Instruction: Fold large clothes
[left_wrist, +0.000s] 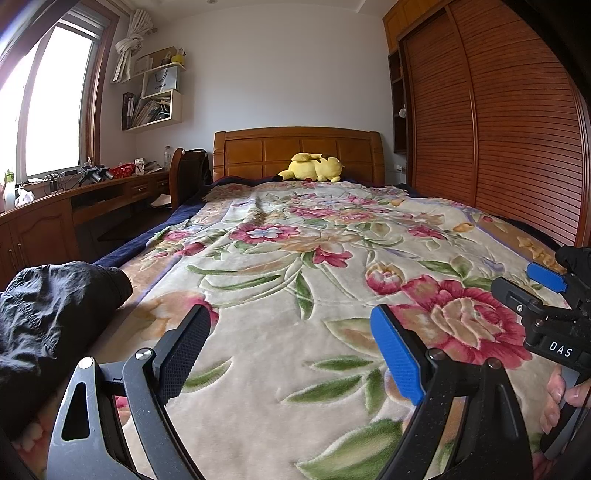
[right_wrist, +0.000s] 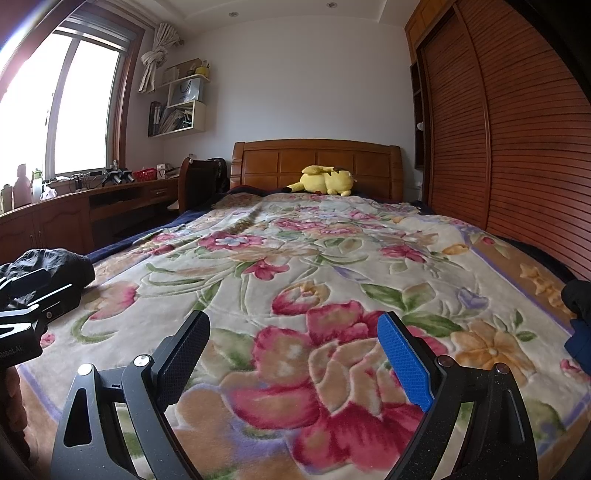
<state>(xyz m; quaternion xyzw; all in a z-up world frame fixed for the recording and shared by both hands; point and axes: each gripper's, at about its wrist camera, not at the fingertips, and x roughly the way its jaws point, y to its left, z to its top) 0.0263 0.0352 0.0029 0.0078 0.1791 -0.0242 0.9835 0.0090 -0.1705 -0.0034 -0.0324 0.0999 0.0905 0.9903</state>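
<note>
Black crumpled fabric, a dark garment (left_wrist: 55, 314), lies bunched at the near left edge of a bed, resting on a floral blanket (left_wrist: 295, 258) patterned with pink, red and orange flowers and green leaves on cream. In the left wrist view the left gripper (left_wrist: 291, 347) hovers over the blanket with its jaws spread wide, one black pad and one blue pad, nothing between them. The garment sits just beside the black pad, to its left, outside the jaws and not touching them.

In the right wrist view the right gripper (right_wrist: 295, 347) is likewise held over the blanket near the foot of the bed, jaws spread wide with only flowered blanket showing between them. From here the garment (right_wrist: 55, 264) lies well to the left, beyond the other gripper's body, near the bed's left edge. A second bit of dark cloth (right_wrist: 578, 295) shows at the right edge of the bed; too little is visible to say what it is.

At the far end, a yellow plush toy (left_wrist: 312, 168) lies against a wooden headboard (left_wrist: 295, 147). A louvred wooden wardrobe (left_wrist: 498, 129) runs along the right side of the bed, and a wooden desk (left_wrist: 55, 206) stands under a window on the left.
</note>
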